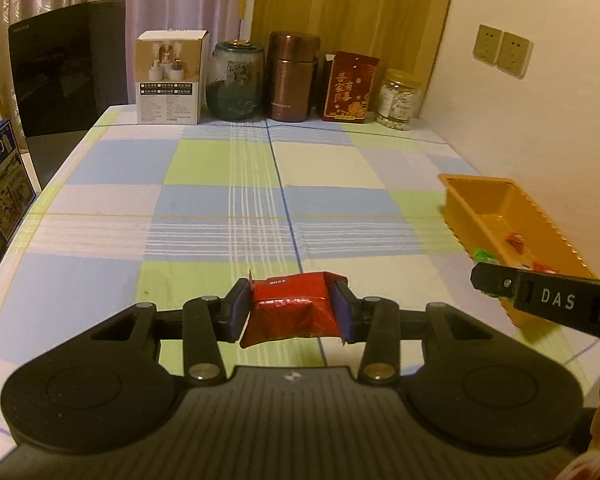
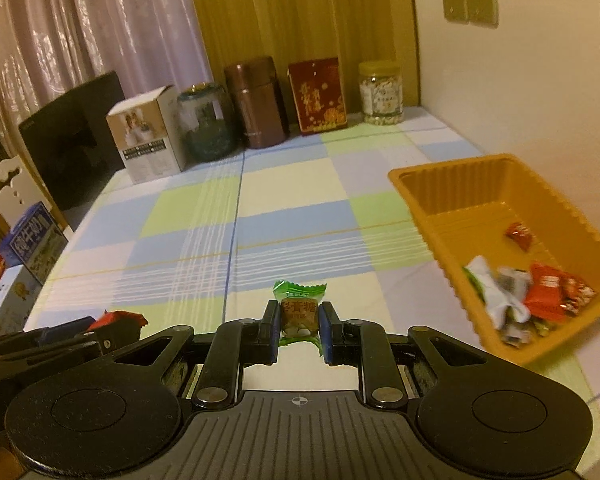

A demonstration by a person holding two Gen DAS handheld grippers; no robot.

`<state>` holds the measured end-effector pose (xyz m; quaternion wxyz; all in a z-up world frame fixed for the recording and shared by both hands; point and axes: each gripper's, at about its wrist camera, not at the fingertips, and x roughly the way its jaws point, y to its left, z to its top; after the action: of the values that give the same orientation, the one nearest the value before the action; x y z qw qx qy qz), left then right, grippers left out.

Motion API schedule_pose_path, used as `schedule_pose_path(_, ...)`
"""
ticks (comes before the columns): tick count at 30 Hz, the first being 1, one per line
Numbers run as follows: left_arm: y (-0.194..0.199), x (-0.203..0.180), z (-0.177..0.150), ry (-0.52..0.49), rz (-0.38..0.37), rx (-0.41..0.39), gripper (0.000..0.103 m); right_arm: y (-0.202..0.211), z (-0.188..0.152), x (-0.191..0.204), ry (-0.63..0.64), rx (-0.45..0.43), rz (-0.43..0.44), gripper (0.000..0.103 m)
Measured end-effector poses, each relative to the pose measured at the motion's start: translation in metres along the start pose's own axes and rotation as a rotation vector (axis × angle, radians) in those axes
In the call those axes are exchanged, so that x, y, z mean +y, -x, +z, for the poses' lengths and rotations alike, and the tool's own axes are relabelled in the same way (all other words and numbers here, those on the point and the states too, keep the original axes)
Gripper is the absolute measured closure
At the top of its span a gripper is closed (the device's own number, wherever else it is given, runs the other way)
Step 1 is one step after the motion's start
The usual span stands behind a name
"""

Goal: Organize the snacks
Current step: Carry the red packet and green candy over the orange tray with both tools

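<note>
We hold the left gripper (image 1: 291,312) above the checked blue, green and white tablecloth (image 1: 204,208), its blue pads pressed against both sides of a red foil snack packet (image 1: 294,310) that fills the narrow gap between them. The right gripper (image 2: 299,326) is pinched tight on a small green-wrapped candy (image 2: 298,312), also lifted off the cloth. Ahead of both, the cloth lies bare up to the row of containers at the far edge: a white carton (image 1: 170,80), a glass jar (image 1: 236,80), a brown metal flask (image 1: 294,76), a red box (image 1: 350,88) and a clear plastic jar (image 1: 400,100). The orange ribbed plastic tray (image 2: 452,184) sits at the right, near the wall. Only the right wrist view looks down into it, showing several red and white wrapped snacks (image 2: 540,292) heaped at its near end; the left wrist view catches just its corner behind the other gripper's arm. A dark monitor (image 1: 68,64) stands at the left edge.
</note>
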<state>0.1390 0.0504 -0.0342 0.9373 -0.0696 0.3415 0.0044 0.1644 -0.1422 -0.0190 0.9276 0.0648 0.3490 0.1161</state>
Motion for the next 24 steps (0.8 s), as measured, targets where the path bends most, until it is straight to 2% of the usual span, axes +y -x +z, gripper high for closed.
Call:
schedule_pose_path(12, 0.052, -0.026, -0.008, -0.022, -0.020, -0.020, 0.063, 0.061, -0.018, -0.015, 0.006, -0.044, -0.005, 0.083)
schedule_pose_path(24, 0.064, -0.054, -0.016, -0.049, -0.079, -0.015, 0.063, 0.090, -0.030, -0.046, -0.031, -0.059, -0.059, 0.083)
